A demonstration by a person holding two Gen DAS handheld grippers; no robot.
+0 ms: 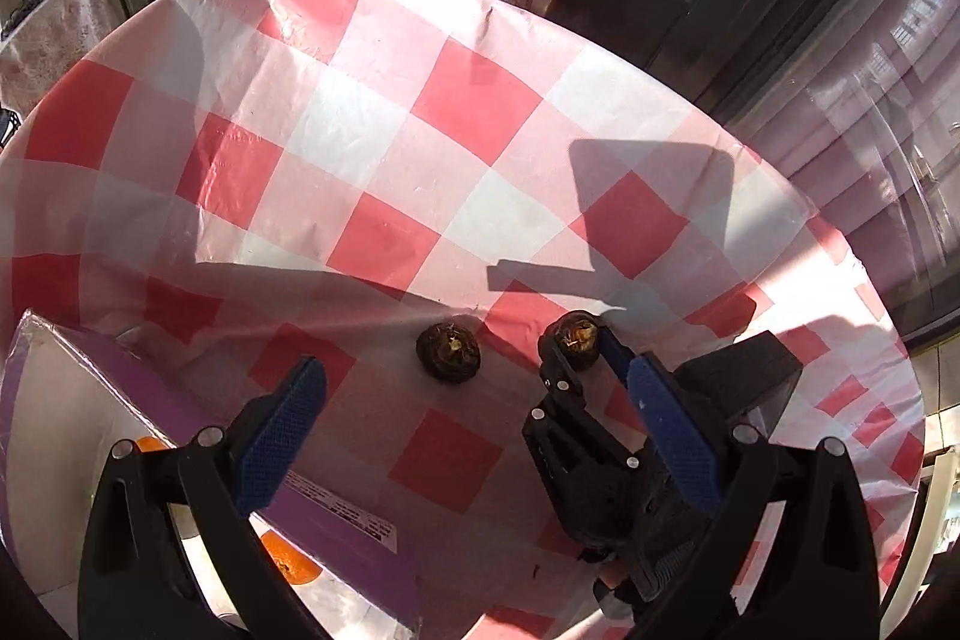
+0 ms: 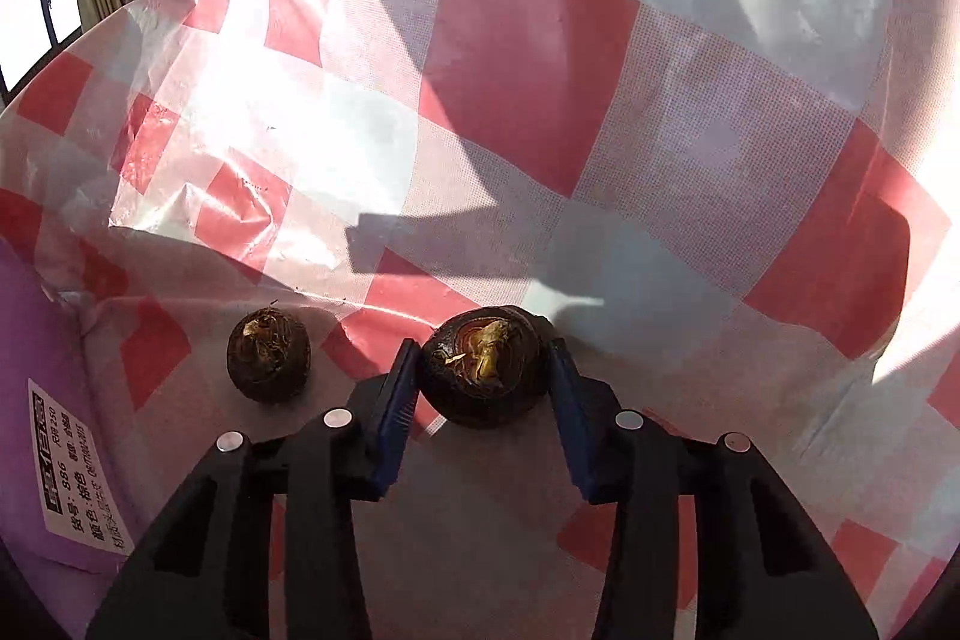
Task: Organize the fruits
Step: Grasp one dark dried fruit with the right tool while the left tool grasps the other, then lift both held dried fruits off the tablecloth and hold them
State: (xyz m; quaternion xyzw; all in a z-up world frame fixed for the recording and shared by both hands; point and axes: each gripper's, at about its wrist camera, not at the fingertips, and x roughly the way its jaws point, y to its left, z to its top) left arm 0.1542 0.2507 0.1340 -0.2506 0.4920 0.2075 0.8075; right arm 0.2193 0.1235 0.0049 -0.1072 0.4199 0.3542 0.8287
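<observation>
Two dark brown round fruits lie on the red-and-white checked tablecloth. My right gripper (image 2: 485,370) is shut on one brown fruit (image 2: 485,375), its blue pads pressing both sides; it also shows in the left wrist view (image 1: 577,340) inside the right gripper (image 1: 579,349). The other brown fruit (image 2: 268,364) sits free to its left, also seen in the left wrist view (image 1: 449,353). My left gripper (image 1: 474,400) is open and empty, hovering above the cloth near the free fruit. Orange fruits (image 1: 289,559) lie in a purple box (image 1: 336,520) at lower left.
The purple box's wall with a white label (image 2: 84,466) stands at the left. The round table's edge (image 1: 864,280) curves to the right, with windows and curtains beyond. Strong sunlight and shadows fall across the cloth.
</observation>
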